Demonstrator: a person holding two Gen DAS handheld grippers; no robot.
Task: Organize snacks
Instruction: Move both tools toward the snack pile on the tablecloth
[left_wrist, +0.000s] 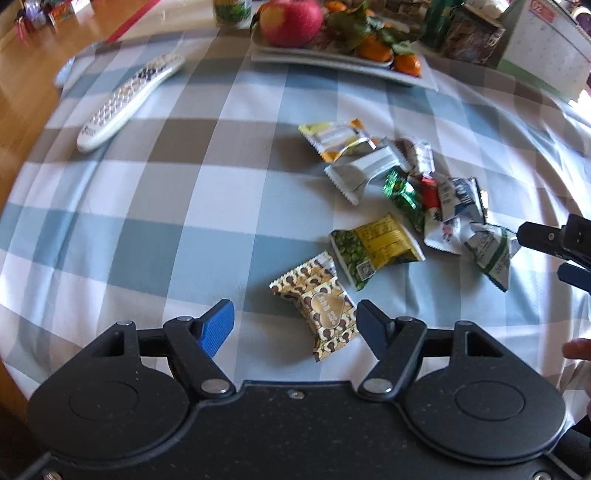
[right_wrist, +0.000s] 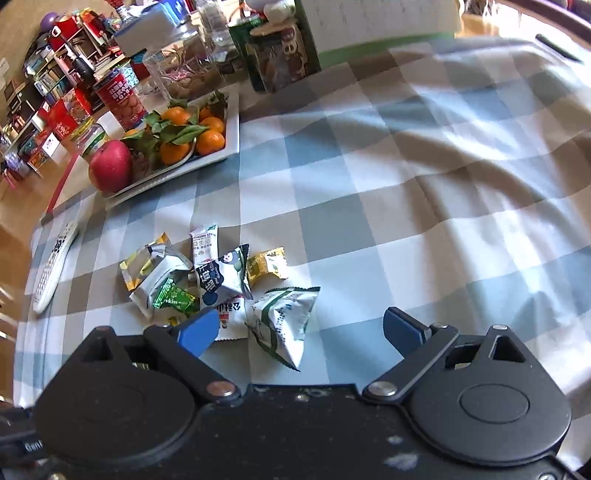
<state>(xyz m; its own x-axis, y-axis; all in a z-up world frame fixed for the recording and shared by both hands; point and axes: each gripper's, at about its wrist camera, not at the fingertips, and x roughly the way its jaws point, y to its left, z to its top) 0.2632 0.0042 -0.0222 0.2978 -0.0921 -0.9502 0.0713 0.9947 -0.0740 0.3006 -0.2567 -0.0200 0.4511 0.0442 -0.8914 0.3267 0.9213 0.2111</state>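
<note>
left wrist view: my left tongs (left_wrist: 295, 325) gape, unclenched, around the brown-and-gold packet (left_wrist: 319, 314) on the near edge of the snack pile (left_wrist: 406, 192). right of it, my right tongs (right_wrist: 299, 332) gape over the white-green pouch (right_wrist: 284, 317). both light, crinkly, slippery; pinch across the puffed middle.

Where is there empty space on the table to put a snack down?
Bare checked cloth lies between the remote and the snack pile. More lies right of the pile in the right wrist view. It's crowded around the fruit tray.
</note>
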